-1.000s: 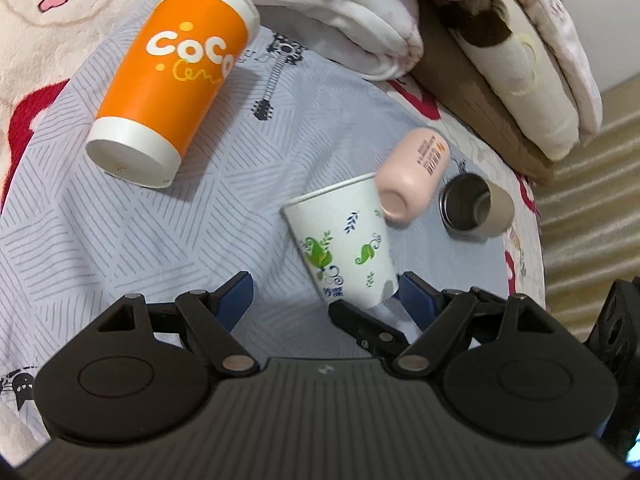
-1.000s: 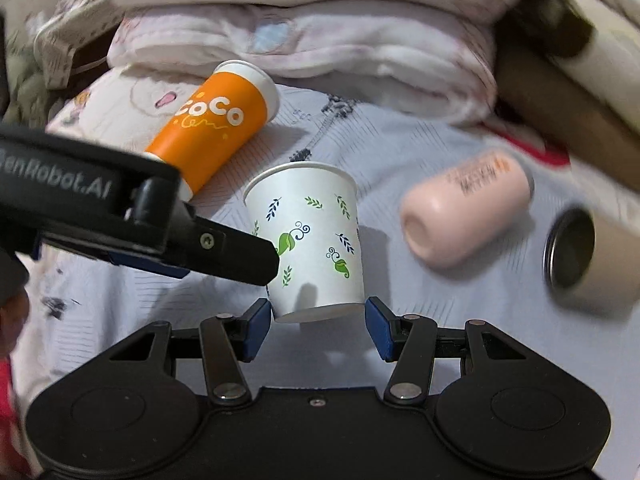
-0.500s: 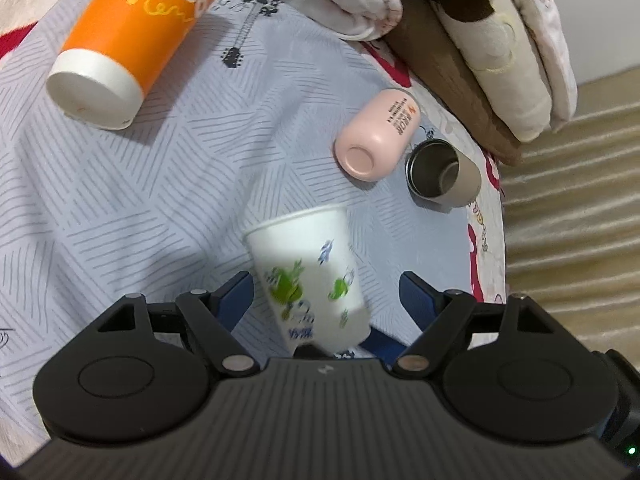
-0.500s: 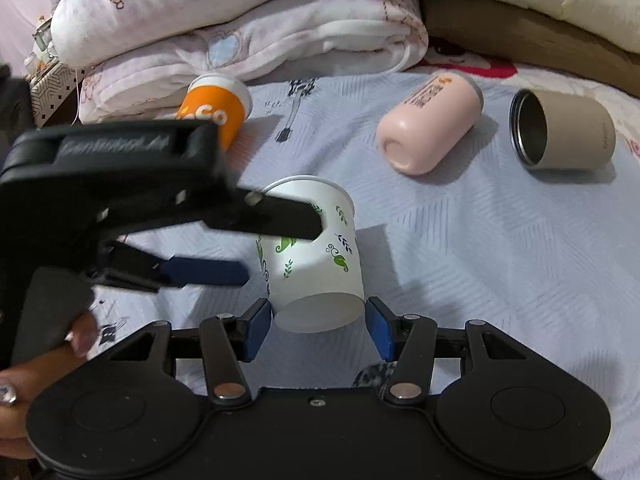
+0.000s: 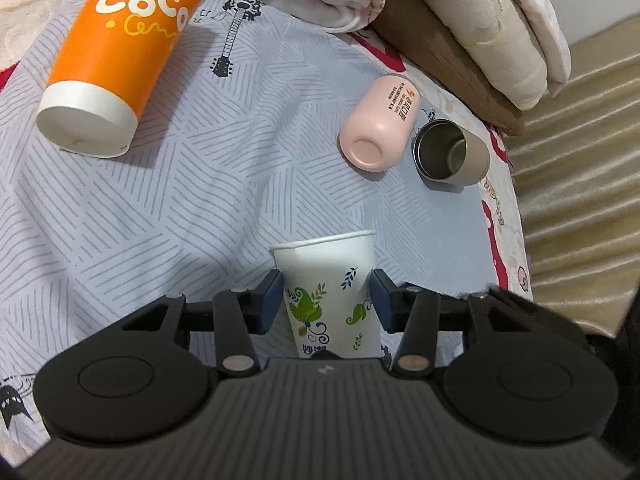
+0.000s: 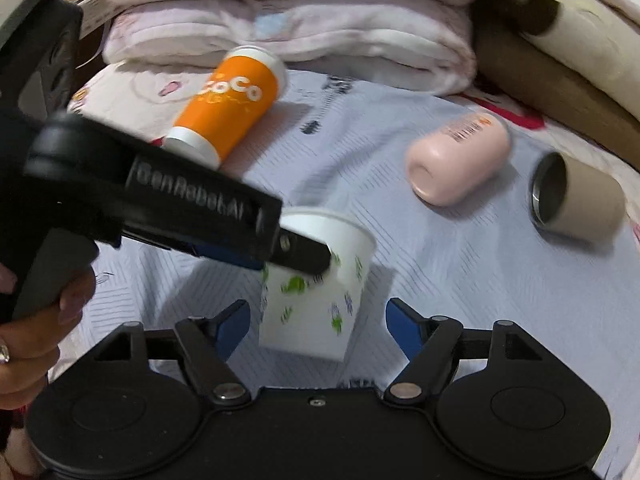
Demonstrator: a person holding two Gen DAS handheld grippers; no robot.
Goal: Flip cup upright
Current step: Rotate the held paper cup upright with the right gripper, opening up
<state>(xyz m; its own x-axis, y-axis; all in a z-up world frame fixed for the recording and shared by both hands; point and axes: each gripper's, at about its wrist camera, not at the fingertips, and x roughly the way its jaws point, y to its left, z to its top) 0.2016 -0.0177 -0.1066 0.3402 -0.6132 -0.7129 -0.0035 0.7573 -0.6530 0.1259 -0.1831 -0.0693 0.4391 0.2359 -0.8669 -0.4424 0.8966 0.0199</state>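
Note:
A white paper cup with green and blue leaf prints (image 5: 332,292) stands mouth up between the fingers of my left gripper (image 5: 326,300), which is shut on its sides. In the right wrist view the same cup (image 6: 316,292) shows, held by the left gripper coming in from the left. My right gripper (image 6: 316,324) is open, its blue pads apart from the cup's lower sides. The cup sits low over the striped grey bedsheet (image 5: 180,200).
An orange "CoCo" cup (image 5: 120,52) lies on its side at the far left. A pink tumbler (image 5: 380,124) and a beige steel-lined cup (image 5: 452,152) lie on their sides at the right. Folded blankets (image 6: 280,32) line the back. The bed edge (image 5: 516,208) is at the right.
My left gripper has closed on the cup. My right gripper has opened and let it go. The cup has shifted a little away from the right gripper.

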